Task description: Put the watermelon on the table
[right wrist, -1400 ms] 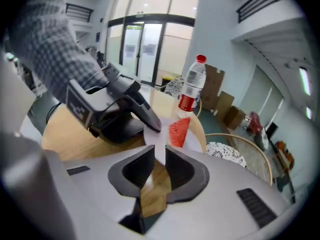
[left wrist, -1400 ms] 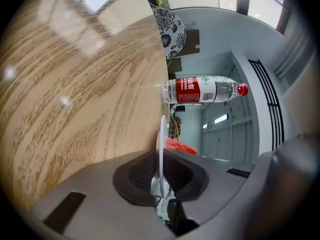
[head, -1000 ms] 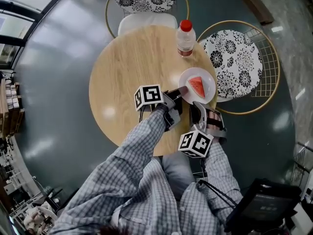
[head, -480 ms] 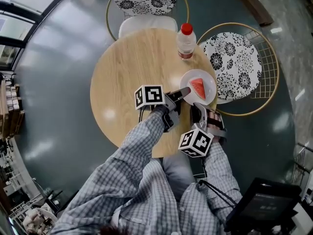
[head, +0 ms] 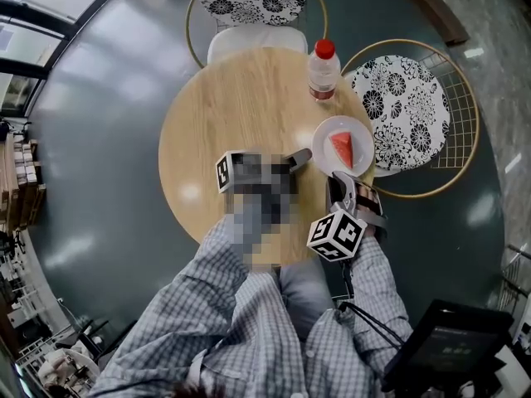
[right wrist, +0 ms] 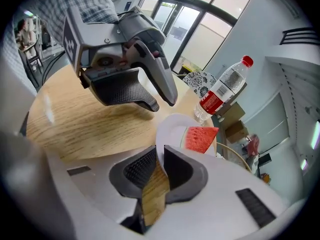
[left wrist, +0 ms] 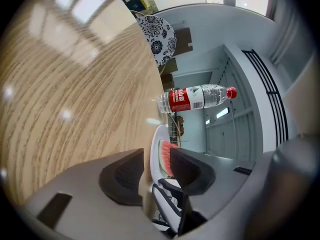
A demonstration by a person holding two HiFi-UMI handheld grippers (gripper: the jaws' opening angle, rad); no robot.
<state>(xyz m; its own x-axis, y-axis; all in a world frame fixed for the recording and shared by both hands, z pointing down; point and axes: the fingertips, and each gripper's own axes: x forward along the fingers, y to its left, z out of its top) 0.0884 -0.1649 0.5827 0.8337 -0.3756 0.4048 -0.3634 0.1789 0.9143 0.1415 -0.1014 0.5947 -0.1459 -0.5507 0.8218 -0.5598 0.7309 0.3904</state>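
Beside bottle (head: 323, 70) | left gripper (left wrist: 156, 157) jaws opening, empty | right gripper (right wrist: 160, 154) pinching plate (head: 330, 128) of watermelon (head: 341, 148)

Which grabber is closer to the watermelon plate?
Right. The right gripper pinches the plate by its near rim; the left gripper hangs just beside it, jaws opening, nothing between them.

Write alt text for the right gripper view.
The right tool pinches the rim of a white plate bearing a watermelon slice, at the edge of a wooden table. The left tool hangs above the table, jaws opening and empty; a red-capped water bottle stands behind.
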